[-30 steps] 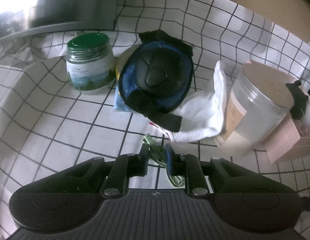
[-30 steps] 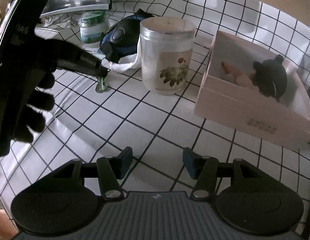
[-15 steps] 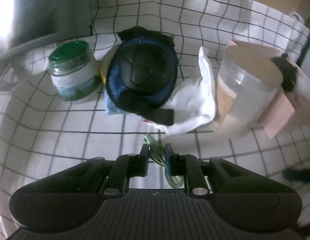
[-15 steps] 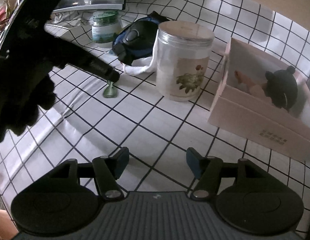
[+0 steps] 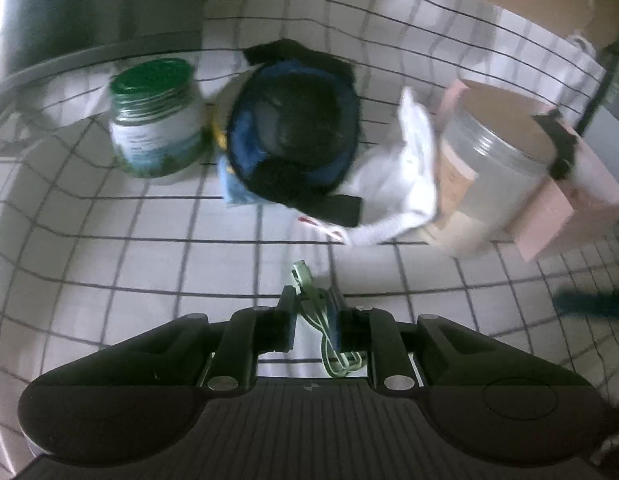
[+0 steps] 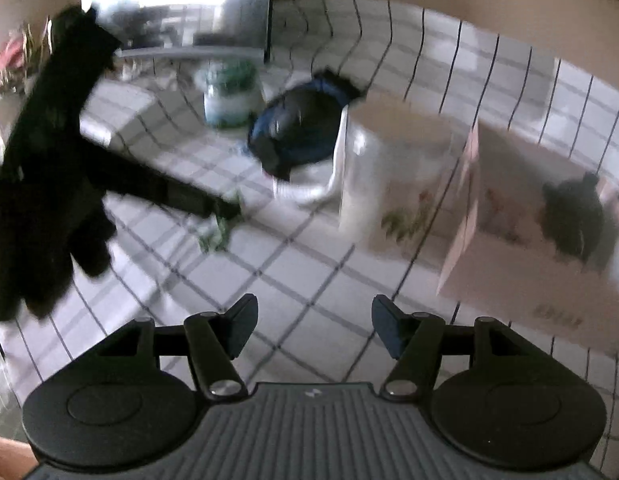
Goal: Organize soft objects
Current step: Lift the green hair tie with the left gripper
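My left gripper point(image 5: 311, 304) is shut on a thin pale green band point(image 5: 309, 300), which sticks out past the pads and loops back under them. In the right wrist view the left gripper point(image 6: 229, 210), held by a black-gloved hand, reaches in from the left with the band point(image 6: 213, 236) hanging just over the cloth. Beyond it lie a blue and black knee pad point(image 5: 293, 132) and a white sock point(image 5: 405, 184). My right gripper point(image 6: 315, 320) stands open over the checked cloth with nothing between its fingers. A pink box point(image 6: 509, 280) at the right holds a black plush item point(image 6: 577, 216).
A green-lidded jar point(image 5: 155, 120) stands left of the knee pad. A tall clear jar with a tan lid point(image 5: 489, 168) stands between the sock and the pink box point(image 5: 581, 196). A dark metal appliance point(image 5: 89, 8) fills the back left. White checked cloth point(image 5: 109, 240) covers the table.
The left gripper has kept its hold on the green band while its view rolled and swung. The right gripper has pulled back and up a little, so the jar and box sit farther right.
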A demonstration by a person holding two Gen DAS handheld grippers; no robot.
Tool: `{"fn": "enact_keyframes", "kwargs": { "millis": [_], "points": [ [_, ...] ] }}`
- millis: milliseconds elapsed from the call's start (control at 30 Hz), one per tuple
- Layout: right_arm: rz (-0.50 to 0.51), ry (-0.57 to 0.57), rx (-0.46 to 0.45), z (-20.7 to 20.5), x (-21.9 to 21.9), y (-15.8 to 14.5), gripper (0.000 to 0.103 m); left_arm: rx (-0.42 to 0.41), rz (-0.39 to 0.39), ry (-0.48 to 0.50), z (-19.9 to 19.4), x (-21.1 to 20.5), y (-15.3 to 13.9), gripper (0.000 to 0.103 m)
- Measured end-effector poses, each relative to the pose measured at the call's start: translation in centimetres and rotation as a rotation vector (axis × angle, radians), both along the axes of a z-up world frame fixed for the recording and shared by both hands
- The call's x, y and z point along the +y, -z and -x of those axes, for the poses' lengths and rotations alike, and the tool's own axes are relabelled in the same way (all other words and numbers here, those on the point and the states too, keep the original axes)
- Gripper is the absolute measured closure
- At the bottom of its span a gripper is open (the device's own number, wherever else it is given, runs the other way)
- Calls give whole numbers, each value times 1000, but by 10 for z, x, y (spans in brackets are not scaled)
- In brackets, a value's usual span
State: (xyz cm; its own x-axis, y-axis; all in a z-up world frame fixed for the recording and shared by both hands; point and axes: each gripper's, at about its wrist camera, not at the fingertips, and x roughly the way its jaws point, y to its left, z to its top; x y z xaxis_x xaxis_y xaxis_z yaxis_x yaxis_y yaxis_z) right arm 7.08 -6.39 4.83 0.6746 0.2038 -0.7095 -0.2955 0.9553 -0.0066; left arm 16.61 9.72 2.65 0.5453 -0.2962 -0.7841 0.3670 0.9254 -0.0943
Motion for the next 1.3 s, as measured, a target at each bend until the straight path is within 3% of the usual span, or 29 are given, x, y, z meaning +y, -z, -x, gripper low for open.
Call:
{"fn": "enact_keyframes", "kwargs": {
  "millis": [167,433,567,667,800,900,1000,1133,1300],
  "points": [
    [15,39,-72,-8,0,-26,39,-57,-58,88,11,-3,1,83],
    [18,108,-141,-45,-4,-86,39,-14,73,8,7,33,-1,94],
    [-66,164,-114,-76,-10,-110,39,-32,87,-5,7,53,-6,95],
    [-58,174,-111,-93,-3,-116,39,-55,86,-18,7,70,-10,95],
    [-14,168,-74,-111,16,-113,39,-64,126,-47,8,94,-17,95],
    [-24,137,-40,-109,28,-104,39,33,186,-63,4,92,-16,94],
    [16,96,-36,-90,39,-87,39,126,158,-31,1,72,-9,93],
    [40,33,25,-56,44,-52,39,113,113,31,10,48,-5,92],
    [92,36,78,-30,34,-12,39,57,-20,89,19,17,-6,90]
  ]
}}
